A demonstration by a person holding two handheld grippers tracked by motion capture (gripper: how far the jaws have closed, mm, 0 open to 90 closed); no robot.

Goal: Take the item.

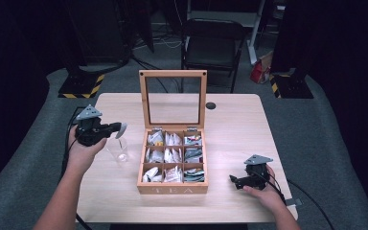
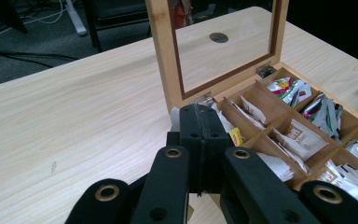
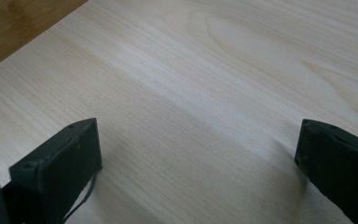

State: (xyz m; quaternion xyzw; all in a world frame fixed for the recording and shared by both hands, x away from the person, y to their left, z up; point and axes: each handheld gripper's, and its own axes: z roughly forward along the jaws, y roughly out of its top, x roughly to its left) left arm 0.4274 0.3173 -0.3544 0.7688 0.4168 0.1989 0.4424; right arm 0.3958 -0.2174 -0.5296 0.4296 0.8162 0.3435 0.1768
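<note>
On the table (image 1: 230, 120), left of the open wooden box (image 1: 172, 189) and above the fragile, slippery glass (image 1: 117, 149), a tea bag (image 1: 121, 130) is pinched in the left gripper (image 1: 115, 129), whose jaws are pressed together. The bag is judged light, limp and easily torn, so it is best held flat by an edge. The right gripper (image 1: 233, 180) is rested on the table with its jaws apart and empty.

The tea box (image 1: 172, 188) sits mid-tabletop (image 1: 230, 124), glass (image 1: 117, 148) just left of it, left tongs (image 1: 120, 129) over the glass, right tongs (image 1: 234, 180) off right.
</note>
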